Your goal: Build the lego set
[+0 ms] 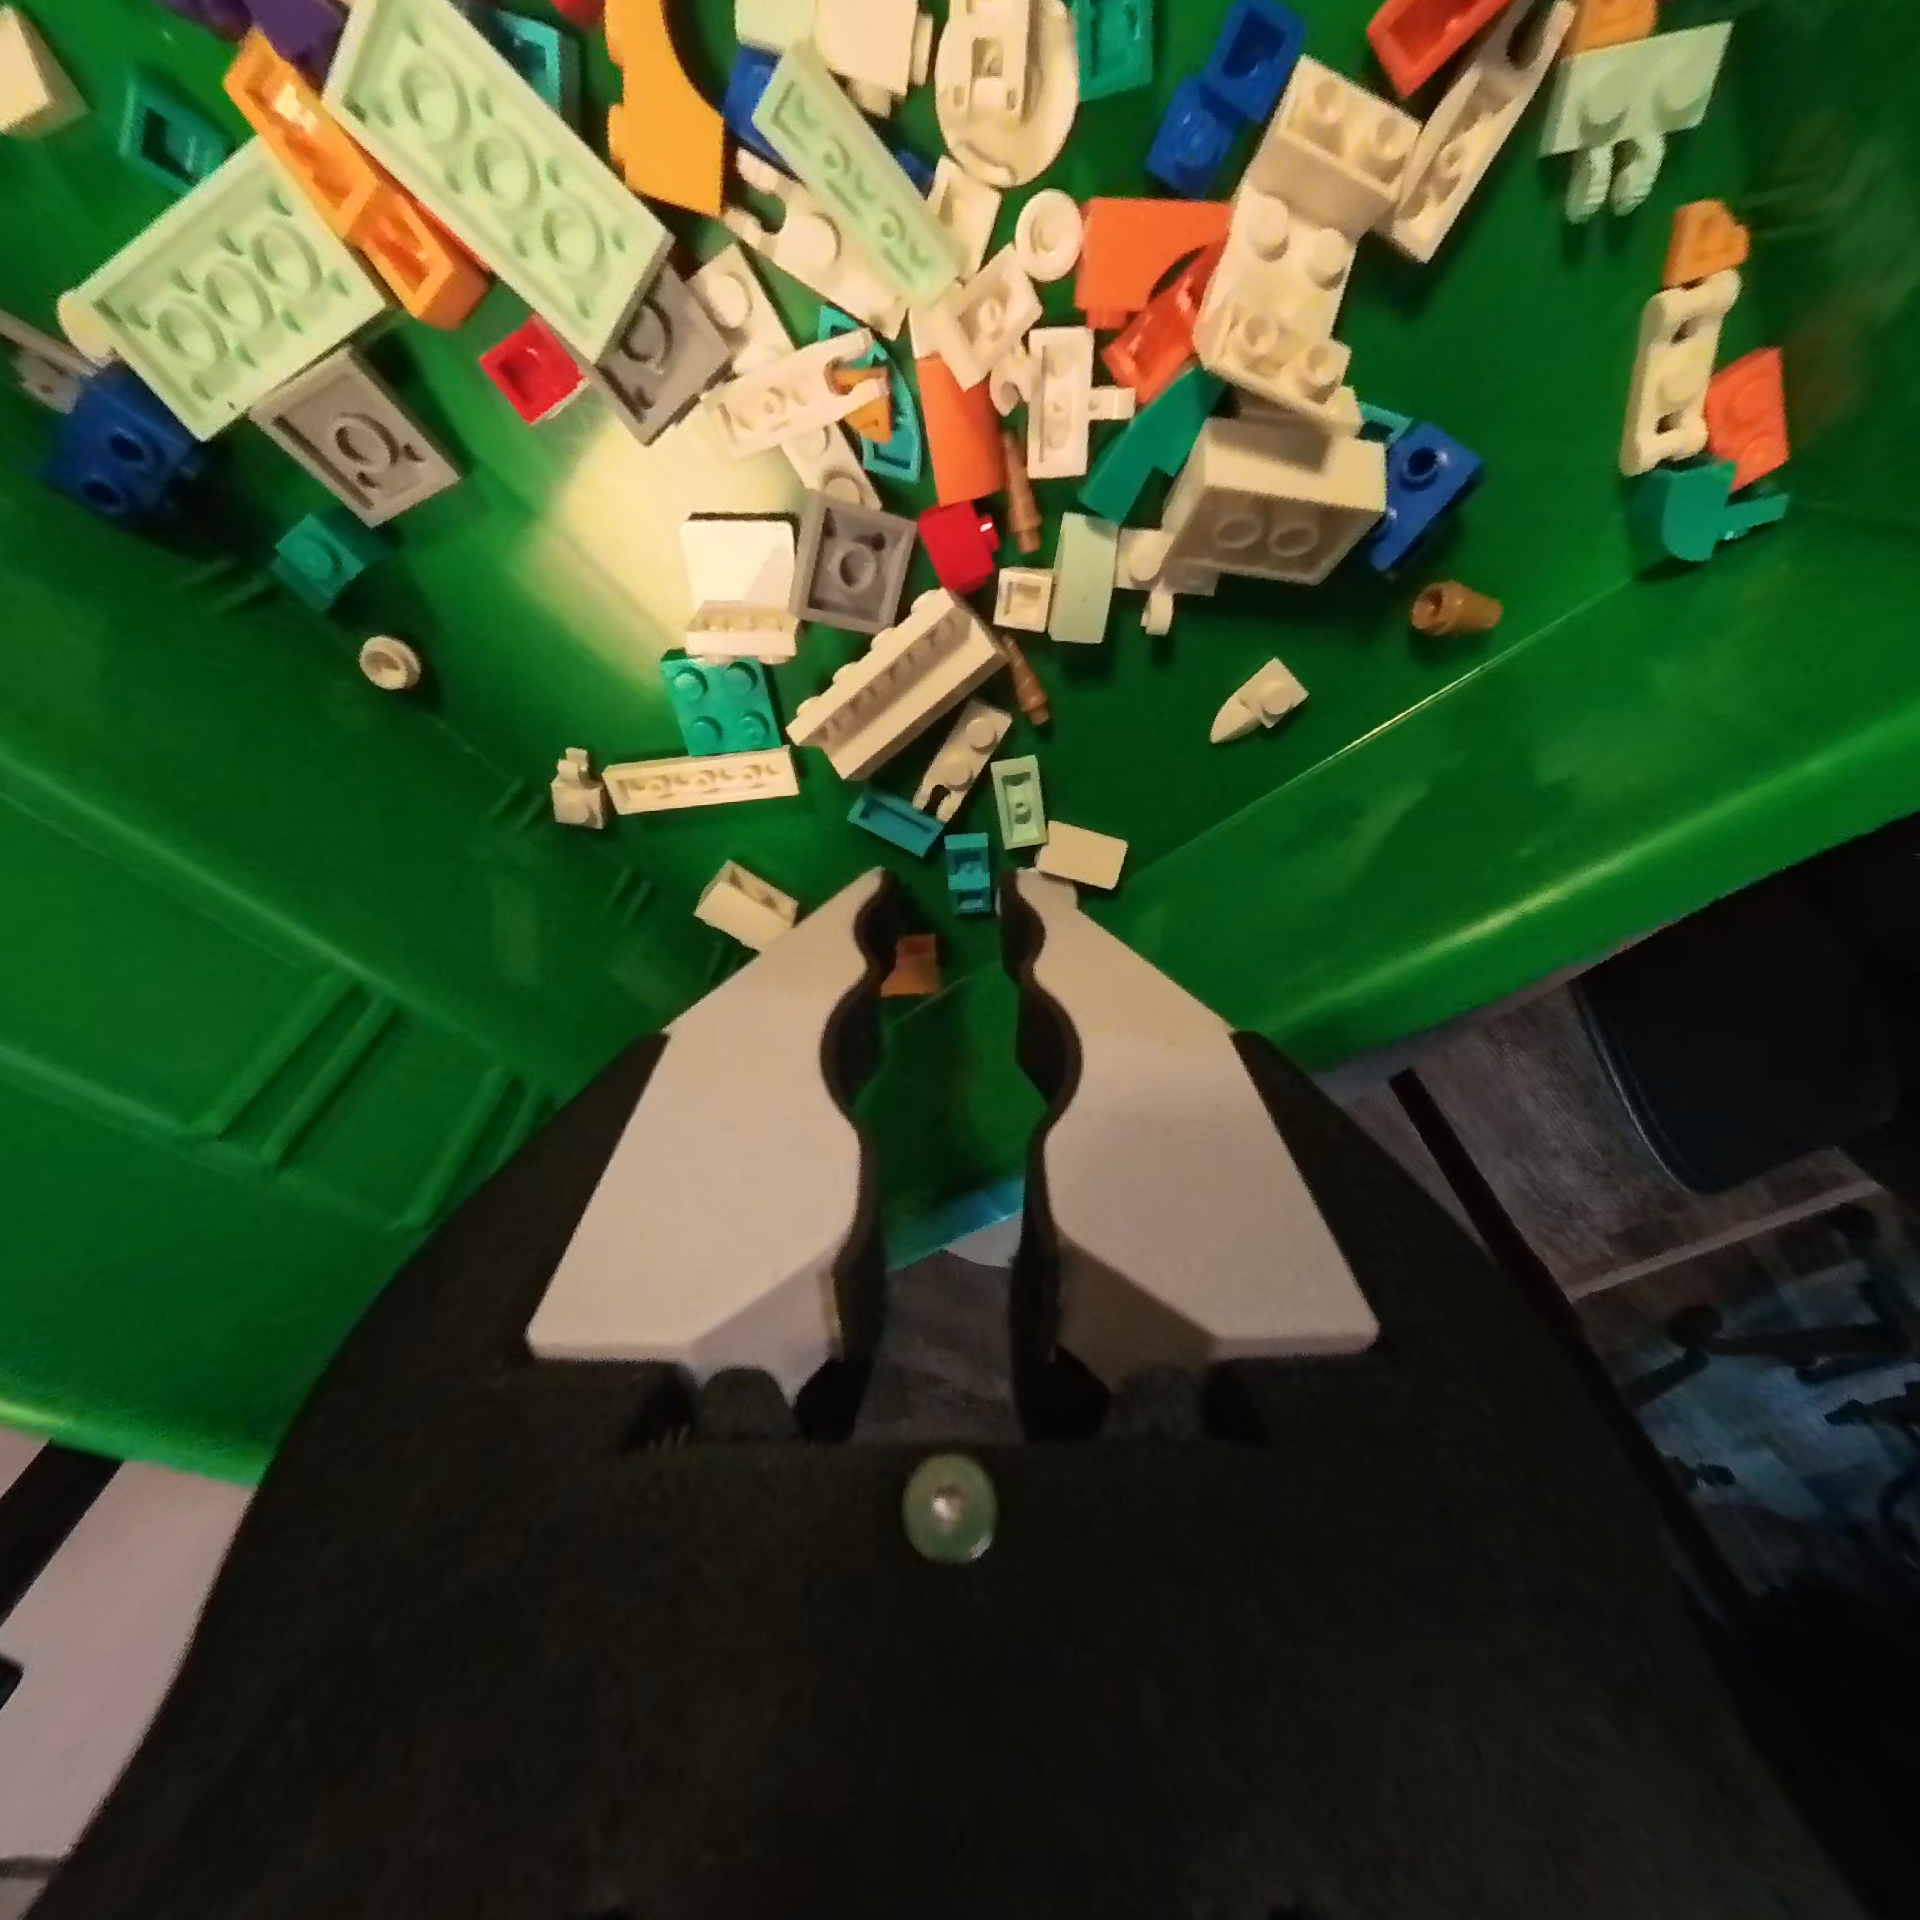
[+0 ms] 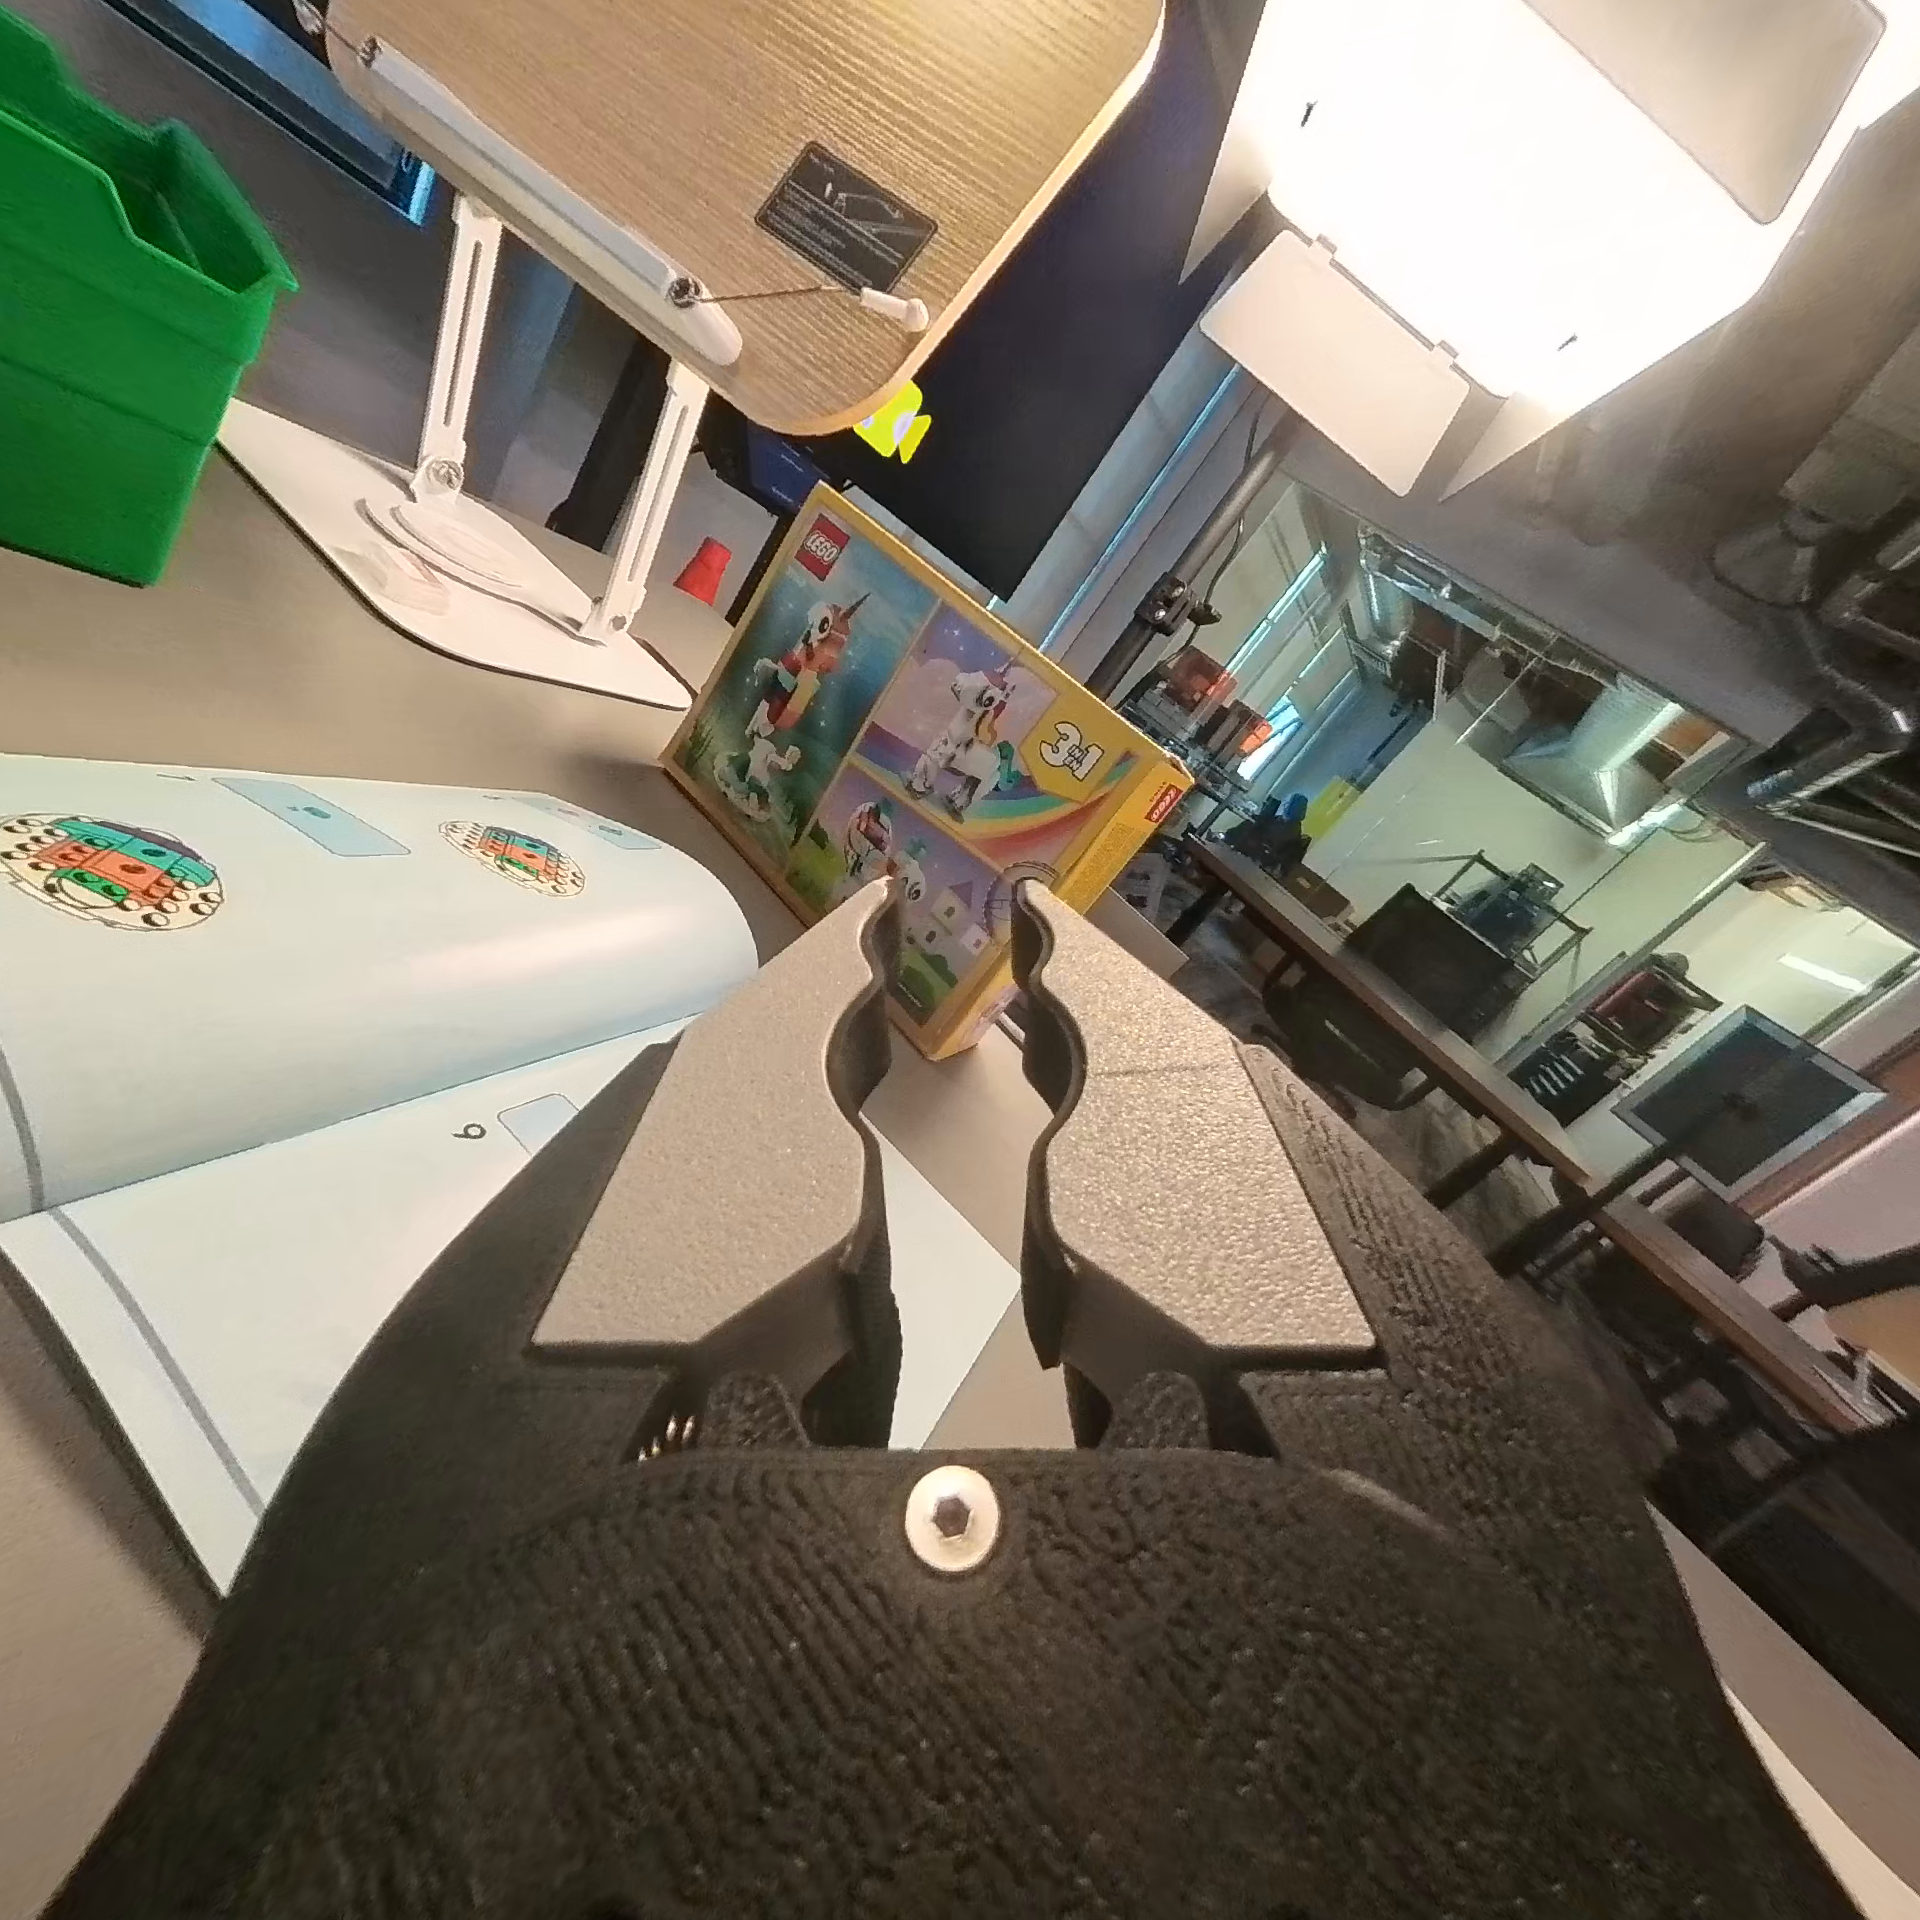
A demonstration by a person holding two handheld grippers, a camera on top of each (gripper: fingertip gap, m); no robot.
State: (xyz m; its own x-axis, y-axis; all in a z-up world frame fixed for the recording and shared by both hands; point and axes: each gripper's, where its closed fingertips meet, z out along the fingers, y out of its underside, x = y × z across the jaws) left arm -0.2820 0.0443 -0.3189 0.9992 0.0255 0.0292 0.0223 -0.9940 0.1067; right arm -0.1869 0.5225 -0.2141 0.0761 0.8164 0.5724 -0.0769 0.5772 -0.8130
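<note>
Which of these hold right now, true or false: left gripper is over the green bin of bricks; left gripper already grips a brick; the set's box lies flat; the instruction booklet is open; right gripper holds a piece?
1. The left gripper is over the green bin of loose bricks. True.
2. The left gripper already grips a brick. False: its jaws are apart and empty; a small orange piece lies below them.
3. The set's box lies flat. False: it stands upright on the table.
4. The instruction booklet is open. True.
5. The right gripper holds a piece. False: it is open and empty.
</note>
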